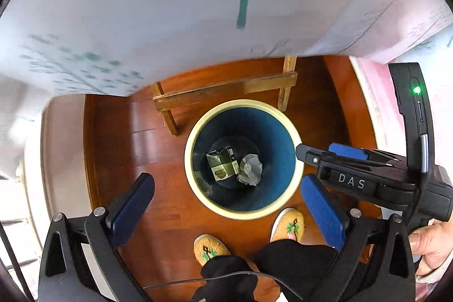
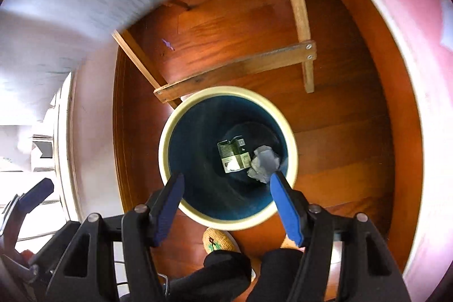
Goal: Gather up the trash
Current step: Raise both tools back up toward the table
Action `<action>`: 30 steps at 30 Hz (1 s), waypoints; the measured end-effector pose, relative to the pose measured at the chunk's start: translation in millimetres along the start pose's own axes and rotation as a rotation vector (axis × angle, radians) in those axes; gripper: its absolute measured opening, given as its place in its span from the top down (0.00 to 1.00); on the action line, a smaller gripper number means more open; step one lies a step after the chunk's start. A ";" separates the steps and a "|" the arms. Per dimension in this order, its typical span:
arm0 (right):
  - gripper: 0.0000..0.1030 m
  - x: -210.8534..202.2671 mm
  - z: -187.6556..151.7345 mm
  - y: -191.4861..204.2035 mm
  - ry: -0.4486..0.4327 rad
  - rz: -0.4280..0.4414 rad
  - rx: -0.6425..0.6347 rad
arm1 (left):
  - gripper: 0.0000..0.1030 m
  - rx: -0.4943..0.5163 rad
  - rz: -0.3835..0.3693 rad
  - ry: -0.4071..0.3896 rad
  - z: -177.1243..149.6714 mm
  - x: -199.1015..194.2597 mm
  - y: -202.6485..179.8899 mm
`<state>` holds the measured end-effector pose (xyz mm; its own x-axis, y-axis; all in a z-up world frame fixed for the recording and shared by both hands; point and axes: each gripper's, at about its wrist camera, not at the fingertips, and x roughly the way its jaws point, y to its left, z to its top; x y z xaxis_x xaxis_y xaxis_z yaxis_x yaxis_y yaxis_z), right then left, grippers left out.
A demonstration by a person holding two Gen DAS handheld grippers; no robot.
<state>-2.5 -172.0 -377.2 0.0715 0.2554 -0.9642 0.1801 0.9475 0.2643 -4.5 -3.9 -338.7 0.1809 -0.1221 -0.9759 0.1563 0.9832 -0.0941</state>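
Both grippers, left [image 1: 226, 205] and right [image 2: 226, 203], hang wide and empty over the bin [image 1: 297, 132]. The carton [image 1: 222, 164] and paper wad [image 1: 250, 169] lie at its bottom. Swinging away carelessly, a finger could clip the rim and tip the bin, spilling both.

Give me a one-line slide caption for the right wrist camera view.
Open right gripper above a cream-rimmed blue bin holding a small carton and crumpled paper, on a wooden floor.
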 end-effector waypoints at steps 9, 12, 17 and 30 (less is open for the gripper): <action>0.38 -120.2 -11.4 37.0 -0.036 -0.030 -0.034 | 0.01 -0.007 0.007 -0.050 13.6 -124.9 5.6; 0.38 -171.1 -14.0 55.8 -0.076 -0.046 -0.061 | 0.01 0.007 0.016 -0.094 23.5 -171.9 11.9; 0.38 -242.5 -14.1 83.5 -0.172 -0.070 -0.107 | 0.01 0.021 0.009 -0.180 37.8 -240.1 25.8; 0.38 -348.8 3.7 125.8 -0.430 -0.183 -0.123 | 0.01 0.094 0.030 -0.415 79.6 -345.9 40.1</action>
<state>-1.2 -142.6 -7.6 0.4530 0.0038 -0.8915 0.1122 0.9918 0.0612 16.5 67.0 10.8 0.5591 -0.1571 -0.8141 0.2294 0.9729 -0.0302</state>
